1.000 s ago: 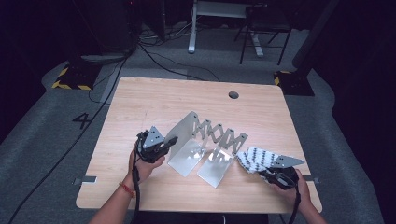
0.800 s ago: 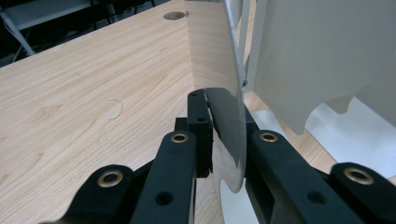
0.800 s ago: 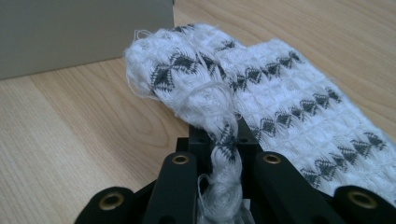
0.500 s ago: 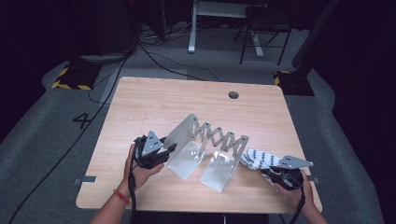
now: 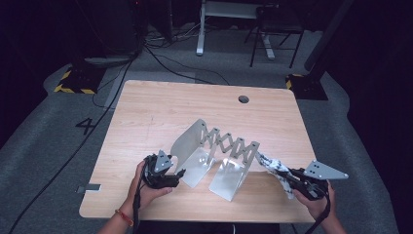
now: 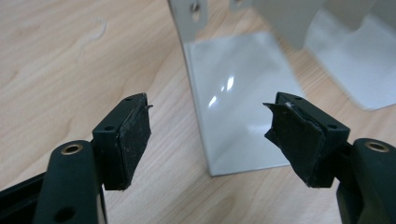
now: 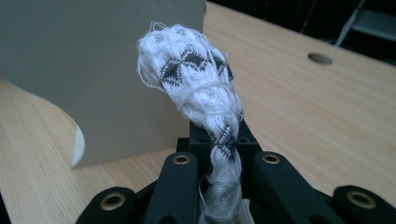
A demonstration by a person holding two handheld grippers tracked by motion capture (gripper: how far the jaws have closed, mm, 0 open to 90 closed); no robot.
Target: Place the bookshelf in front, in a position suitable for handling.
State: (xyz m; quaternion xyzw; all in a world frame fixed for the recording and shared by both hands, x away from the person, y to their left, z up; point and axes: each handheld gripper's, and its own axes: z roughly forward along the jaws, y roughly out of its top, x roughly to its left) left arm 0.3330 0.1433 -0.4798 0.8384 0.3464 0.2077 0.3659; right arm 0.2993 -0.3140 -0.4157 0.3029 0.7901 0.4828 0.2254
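A folding metal rack (image 5: 229, 145) with an accordion lattice and upright plates stands mid-table. My left gripper (image 5: 178, 174) sits at its left end plate (image 6: 233, 107). Its jaws have just been opening and now stand wide apart; the plate's flat foot lies ahead of the gap, and neither pad (image 6: 133, 135) touches it. My right gripper (image 5: 288, 179) hovers at the rack's right end, shut on a white cloth with a black pattern (image 5: 269, 165). In the right gripper view the twisted cloth (image 7: 194, 86) sticks up from my right gripper (image 7: 222, 163) in front of a grey plate (image 7: 93, 70).
The wooden table (image 5: 160, 112) has a round cable hole (image 5: 243, 99) near its far edge. Beyond the table lie cables, a desk frame and black-and-yellow floor markers on grey carpet. A person's hands hold both grippers at the near edge.
My left gripper's jaws have spread apart and it has sunk slightly beside the left plate. My right gripper has risen with the cloth in it.
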